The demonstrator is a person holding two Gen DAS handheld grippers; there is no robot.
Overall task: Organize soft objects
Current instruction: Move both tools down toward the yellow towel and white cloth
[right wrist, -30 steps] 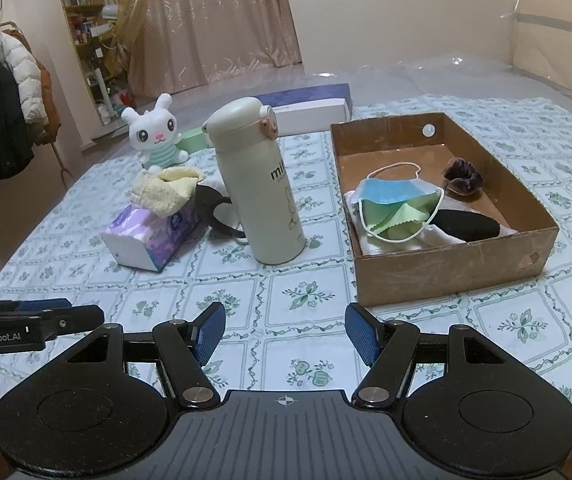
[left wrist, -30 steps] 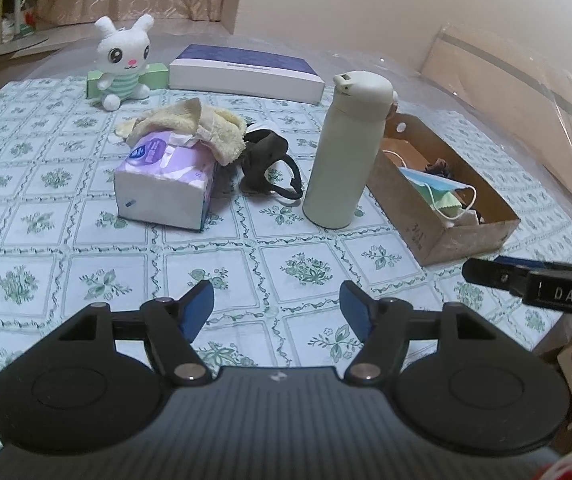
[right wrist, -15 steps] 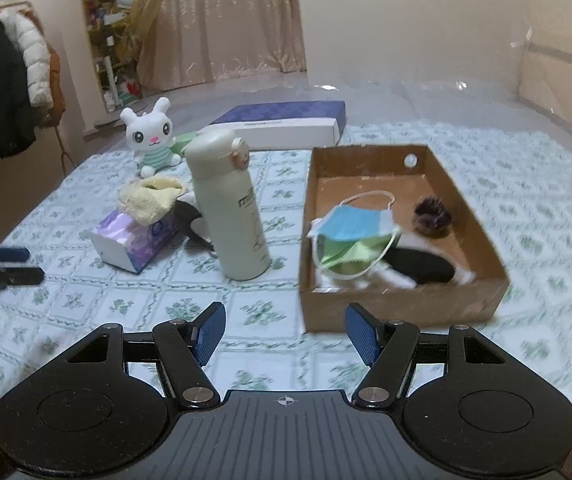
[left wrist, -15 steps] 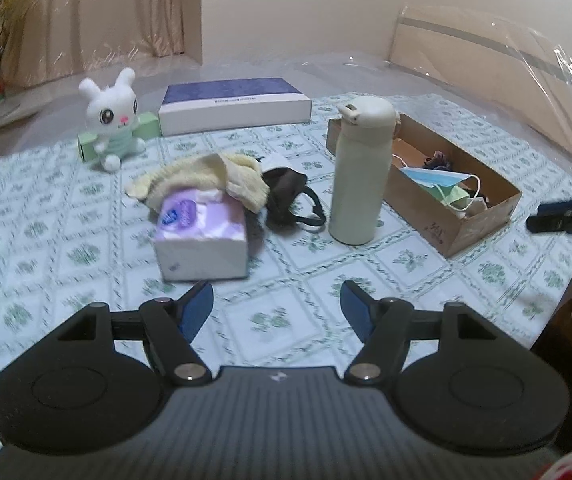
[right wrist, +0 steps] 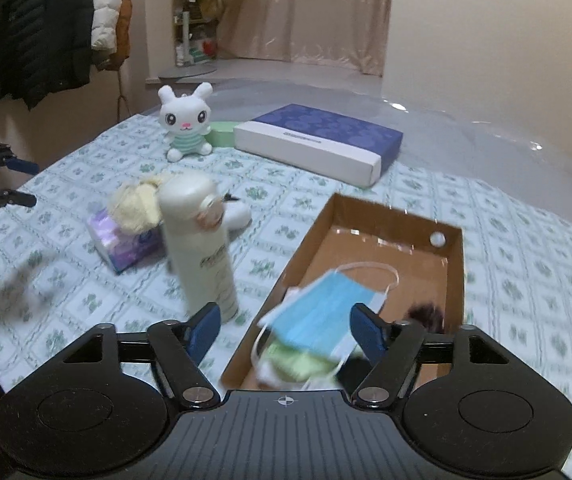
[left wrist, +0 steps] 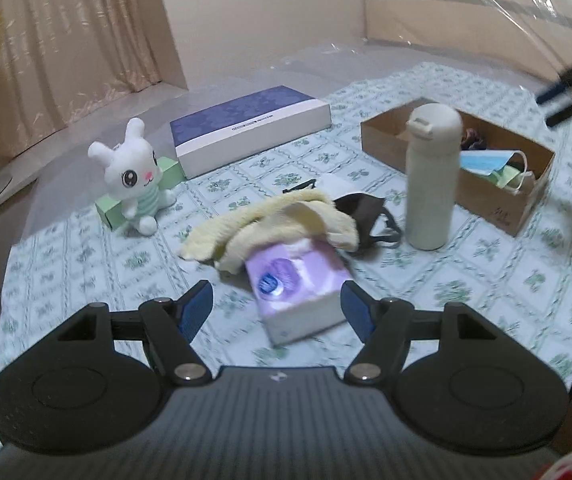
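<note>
My left gripper (left wrist: 278,306) is open and empty, just in front of a purple tissue pack (left wrist: 298,284) with a yellow towel (left wrist: 278,216) draped over its far end. A black mask (left wrist: 366,216) lies behind it and a white plush bunny (left wrist: 130,176) sits at the back left. My right gripper (right wrist: 284,330) is open and empty, above the near end of a cardboard box (right wrist: 452,256) that holds a blue face mask (right wrist: 326,312), a green cloth (right wrist: 298,364) and a dark scrunchie (right wrist: 426,314). The box also shows in the left wrist view (left wrist: 522,200).
A tall white bottle (left wrist: 430,176) stands between the tissue pack and the box; it also shows in the right wrist view (right wrist: 202,248). A flat blue-and-white box (left wrist: 250,128) and a small green box (left wrist: 106,210) lie at the back. Coats (right wrist: 42,24) hang at the left.
Both grippers have risen and moved forward over the table. The left one has closed in on the tissue pack, the right one now hangs over the cardboard box. Both stay open.
</note>
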